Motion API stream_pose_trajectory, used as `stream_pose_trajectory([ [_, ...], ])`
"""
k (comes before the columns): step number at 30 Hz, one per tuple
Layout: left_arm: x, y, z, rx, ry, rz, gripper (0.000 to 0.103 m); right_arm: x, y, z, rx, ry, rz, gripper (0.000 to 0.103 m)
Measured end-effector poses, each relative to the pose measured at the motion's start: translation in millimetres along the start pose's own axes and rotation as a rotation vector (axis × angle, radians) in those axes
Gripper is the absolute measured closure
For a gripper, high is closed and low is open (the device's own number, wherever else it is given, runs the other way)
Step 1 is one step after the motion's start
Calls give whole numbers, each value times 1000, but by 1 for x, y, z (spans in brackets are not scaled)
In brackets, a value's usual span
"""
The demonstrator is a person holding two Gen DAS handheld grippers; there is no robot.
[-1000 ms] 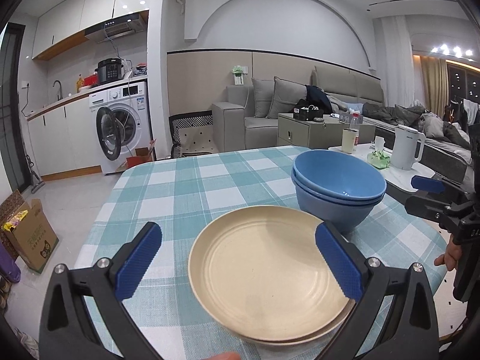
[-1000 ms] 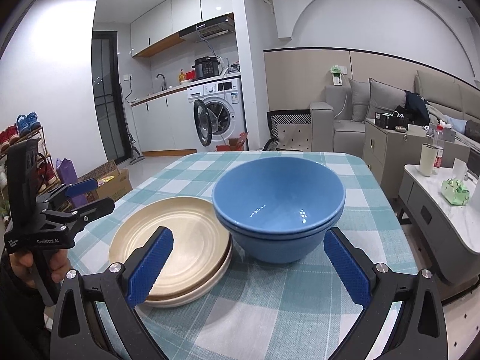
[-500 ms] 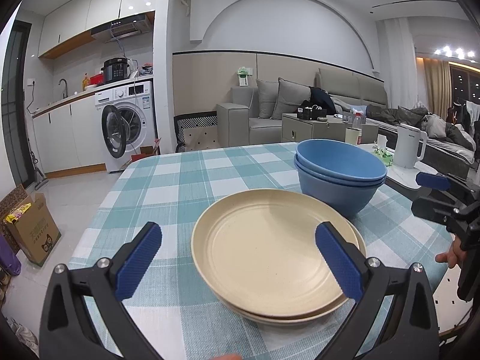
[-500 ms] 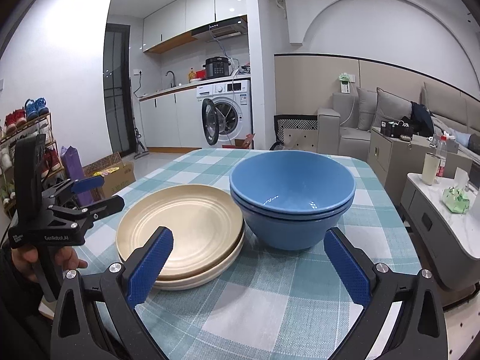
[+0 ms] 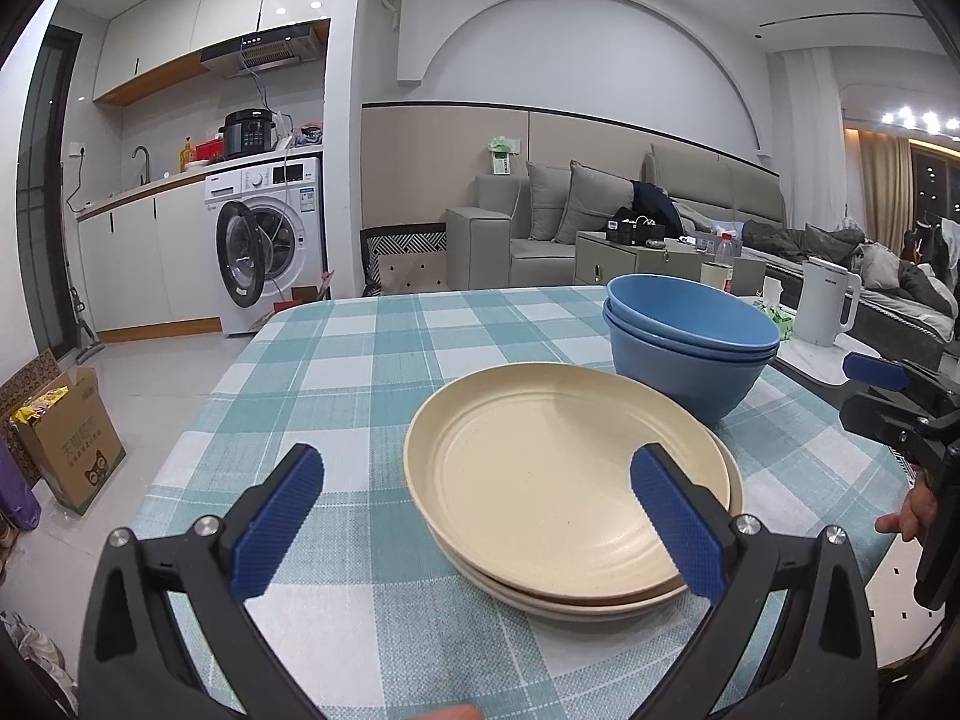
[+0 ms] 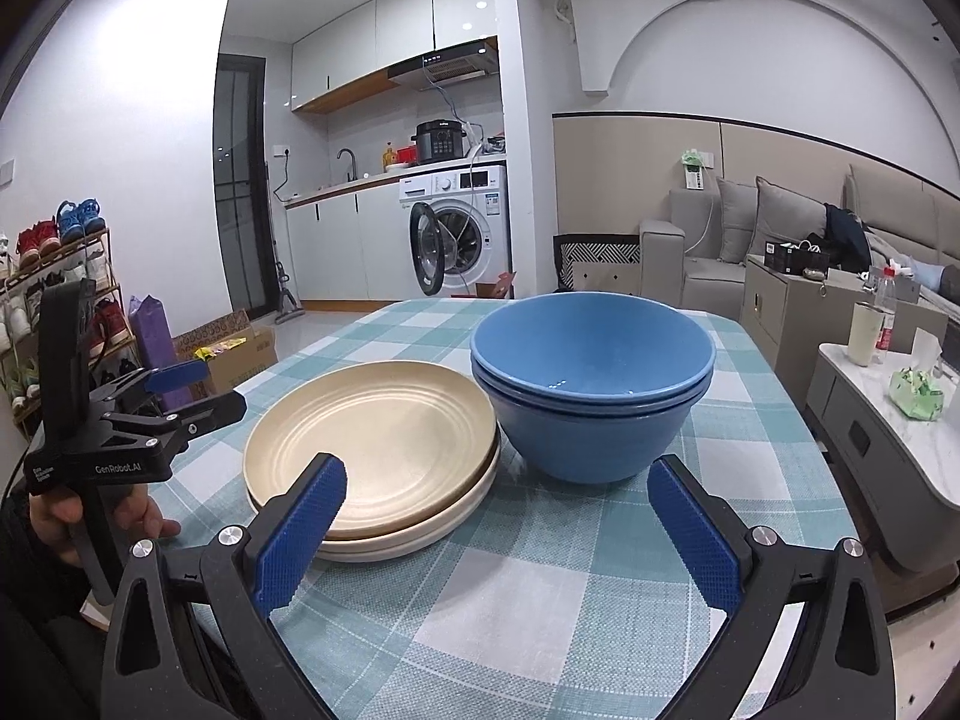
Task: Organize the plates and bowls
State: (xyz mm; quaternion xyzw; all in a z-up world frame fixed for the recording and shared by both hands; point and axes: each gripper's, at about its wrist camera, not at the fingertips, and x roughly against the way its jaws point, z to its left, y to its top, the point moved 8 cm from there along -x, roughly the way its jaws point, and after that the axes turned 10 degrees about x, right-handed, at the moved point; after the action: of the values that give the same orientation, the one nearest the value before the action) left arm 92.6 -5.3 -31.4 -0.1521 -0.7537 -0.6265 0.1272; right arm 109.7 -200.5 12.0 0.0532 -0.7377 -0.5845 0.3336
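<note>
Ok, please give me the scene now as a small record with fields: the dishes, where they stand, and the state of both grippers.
plates: two cream plates, stacked, on the checked tablecloth
bowls: two blue bowls, nested, upright, standing close beside the plates; contact cannot be told
left gripper: open, empty, facing the plate stack from the near table edge
right gripper: open, empty, facing the gap between plates and bowls
hands: one hand holds the left gripper's handle
task state: both stacks look formed; nothing is held
</note>
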Motion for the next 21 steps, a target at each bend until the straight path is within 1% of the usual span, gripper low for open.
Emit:
stream_pose_trajectory([
  [5, 1, -3, 2, 5, 3, 1, 0, -1, -2, -1, -12, 15, 7, 1],
  [12, 1, -7, 1, -7, 7, 11, 0, 0, -4, 1, -13, 15, 7, 1],
  [21, -2, -11, 0, -10, 7, 21, 0, 1, -5, 9, 11, 25, 10, 1],
])
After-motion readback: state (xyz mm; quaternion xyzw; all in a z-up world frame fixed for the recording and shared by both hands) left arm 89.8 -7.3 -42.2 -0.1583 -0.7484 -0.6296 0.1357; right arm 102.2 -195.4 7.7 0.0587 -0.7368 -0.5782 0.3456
